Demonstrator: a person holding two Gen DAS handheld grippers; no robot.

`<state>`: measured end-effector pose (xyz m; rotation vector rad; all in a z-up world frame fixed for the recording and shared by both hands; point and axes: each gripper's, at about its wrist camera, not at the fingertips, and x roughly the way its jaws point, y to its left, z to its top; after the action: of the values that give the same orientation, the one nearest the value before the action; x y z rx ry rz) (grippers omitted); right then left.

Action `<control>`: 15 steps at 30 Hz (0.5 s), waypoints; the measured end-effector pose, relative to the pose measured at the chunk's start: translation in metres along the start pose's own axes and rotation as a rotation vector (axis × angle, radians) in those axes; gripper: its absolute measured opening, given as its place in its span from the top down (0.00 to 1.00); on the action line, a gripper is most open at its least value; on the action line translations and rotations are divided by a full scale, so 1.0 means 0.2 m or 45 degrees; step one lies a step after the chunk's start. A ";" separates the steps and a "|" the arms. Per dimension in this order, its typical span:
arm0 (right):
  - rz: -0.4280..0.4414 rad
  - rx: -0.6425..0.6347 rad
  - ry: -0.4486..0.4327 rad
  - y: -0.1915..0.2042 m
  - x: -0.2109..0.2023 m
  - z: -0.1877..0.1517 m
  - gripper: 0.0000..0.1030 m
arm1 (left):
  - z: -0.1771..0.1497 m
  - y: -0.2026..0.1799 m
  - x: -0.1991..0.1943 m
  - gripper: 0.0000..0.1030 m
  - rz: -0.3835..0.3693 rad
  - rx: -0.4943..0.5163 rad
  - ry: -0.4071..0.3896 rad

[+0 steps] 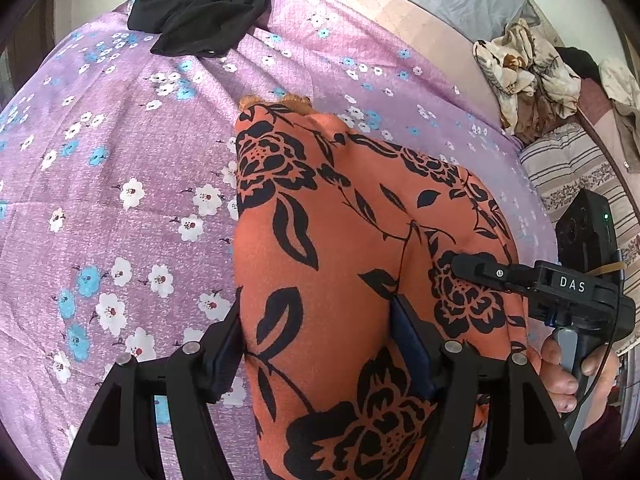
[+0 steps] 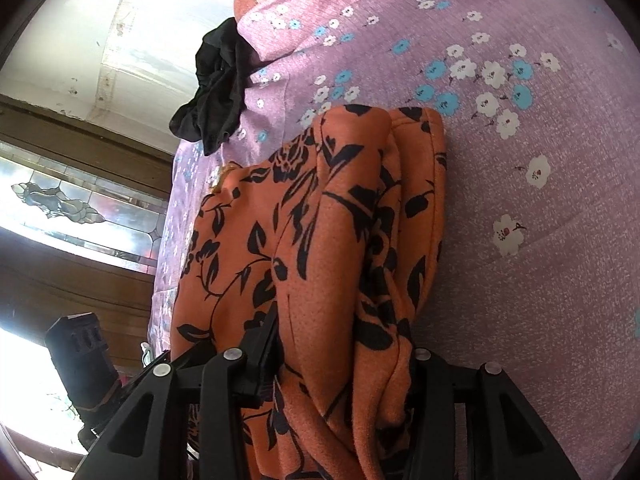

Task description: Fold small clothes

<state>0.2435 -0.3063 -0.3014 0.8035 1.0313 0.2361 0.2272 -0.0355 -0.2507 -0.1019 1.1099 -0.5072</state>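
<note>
We see orange floral garment [image 1: 340, 240] bunched between both grippers' fingers: left gripper [image 1: 320, 344] clamps it, right gripper [image 2: 340, 364] likewise; black cloth [image 1: 204, 4] beyond garment.

Floral garment [image 1: 344, 248] on bedsheet [image 1: 120, 184], dark garment [image 1: 208, 4] behind.

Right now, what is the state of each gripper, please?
Left gripper: closed on the orange floral garment.
Right gripper: closed on the same garment.

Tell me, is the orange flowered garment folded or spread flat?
Folded: the orange garment lies doubled in thick layers with rounded fold edges on the purple sheet.
</note>
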 end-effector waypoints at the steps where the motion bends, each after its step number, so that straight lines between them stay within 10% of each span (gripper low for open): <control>1: -0.003 0.007 0.005 0.00 0.00 0.00 0.55 | 0.00 0.00 0.00 0.30 0.007 0.005 0.003; 15: -0.026 0.025 0.033 -0.03 0.02 0.00 0.47 | 0.01 -0.01 0.03 0.17 0.080 0.039 0.007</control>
<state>0.2446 -0.3088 -0.3076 0.8089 1.0668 0.2198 0.2291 -0.0403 -0.2536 -0.0390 1.1067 -0.4679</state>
